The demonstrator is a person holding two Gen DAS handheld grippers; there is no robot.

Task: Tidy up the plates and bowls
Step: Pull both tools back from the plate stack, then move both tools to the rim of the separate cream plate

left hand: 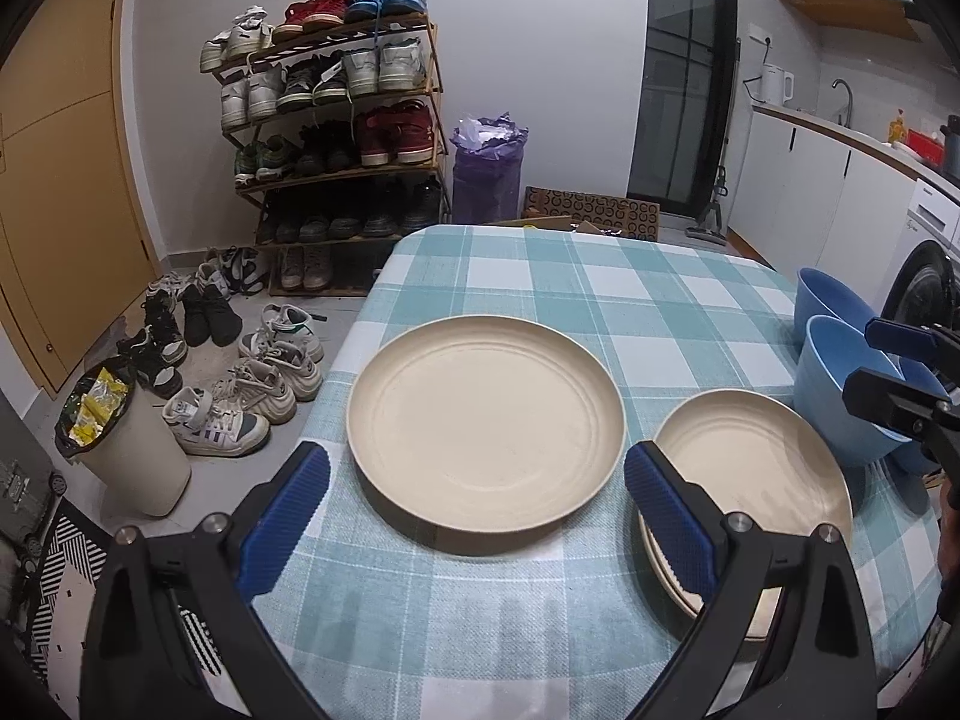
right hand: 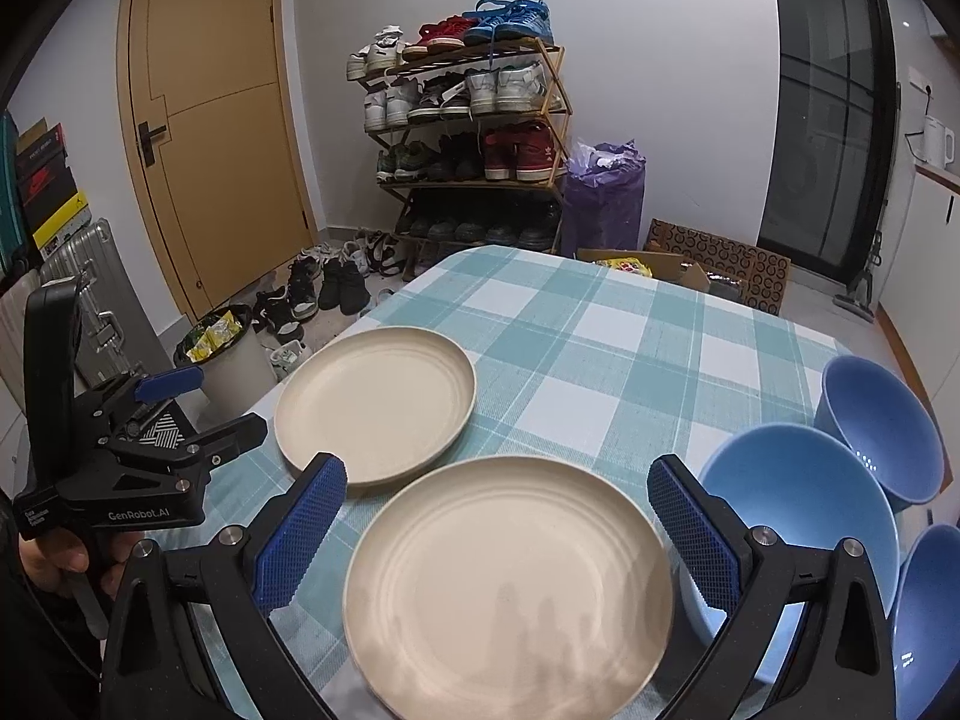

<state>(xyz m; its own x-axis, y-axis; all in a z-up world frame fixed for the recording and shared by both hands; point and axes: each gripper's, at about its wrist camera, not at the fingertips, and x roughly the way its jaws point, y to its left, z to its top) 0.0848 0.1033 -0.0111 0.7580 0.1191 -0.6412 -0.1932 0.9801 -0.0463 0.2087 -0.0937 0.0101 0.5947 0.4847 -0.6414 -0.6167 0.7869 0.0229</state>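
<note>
Both sets of jaws are hanging wide and holding nothing, and the big plate point(left hand: 486, 426) at twelve o'clock is looking light, stiff and slippery, so pinching its rim seems best.

Woven check cloth point(left hand: 540, 276) covers the desk, teal and white, matt with a visible weave. The big cream plate point(left hand: 486, 426) at centre looks matt, faintly speckled, with ridged rings. The plate stack point(right hand: 510, 588) has a soft sheen. Lower right, the blue bowls point(right hand: 798, 516) look like smooth, glossy plastic. Left tool point(left hand: 477, 516) and right tool point(right hand: 498, 531): matt black frames, blue ribbed pads, shiny metal pins. Up top, a wooden shoe rack point(right hand: 468, 138).
</note>
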